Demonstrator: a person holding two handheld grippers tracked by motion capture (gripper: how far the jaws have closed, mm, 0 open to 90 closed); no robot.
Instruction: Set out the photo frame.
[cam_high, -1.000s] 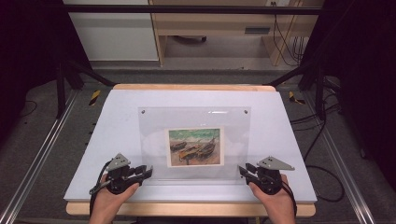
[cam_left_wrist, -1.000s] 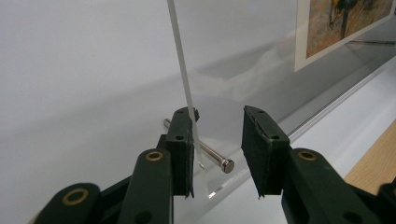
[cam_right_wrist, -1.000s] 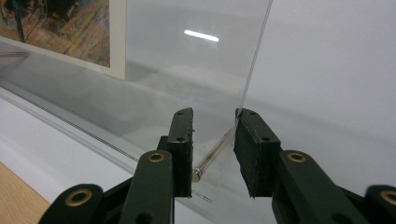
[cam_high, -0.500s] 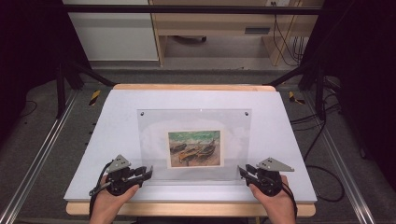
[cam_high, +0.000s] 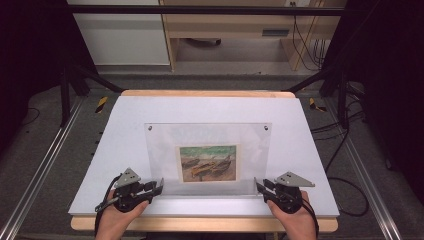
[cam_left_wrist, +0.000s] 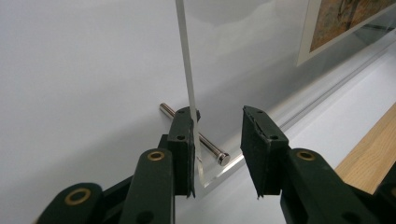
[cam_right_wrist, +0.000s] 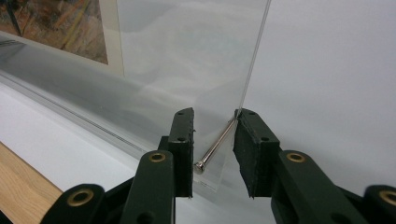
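A clear acrylic picture panel (cam_high: 165, 150) stands tilted on the white table sheet (cam_high: 120, 125), holding a boat painting (cam_high: 209, 162). My left gripper (cam_high: 161, 184) is at its lower left corner. In the left gripper view the panel's edge (cam_left_wrist: 184, 56) runs up between the jaws of this gripper (cam_left_wrist: 218, 112) and rests against the left pad, while the right pad stands apart; a steel standoff pin (cam_left_wrist: 210, 145) crosses the gap. My right gripper (cam_high: 257, 184) straddles the lower right corner. Its own gripper (cam_right_wrist: 215, 114) has the panel edge (cam_right_wrist: 254, 60) at the right pad and a pin (cam_right_wrist: 217, 147) between the jaws.
The sheet lies on a wooden tabletop whose front edge (cam_high: 200, 223) runs just under both hands. Metal rails (cam_high: 45, 165) flank the table, cables (cam_high: 345, 150) lie on the floor at the right, and wooden furniture (cam_high: 235, 30) stands behind.
The panel's top edge and the painting have shifted toward the person. Both hands stay at the panel's lower corners.
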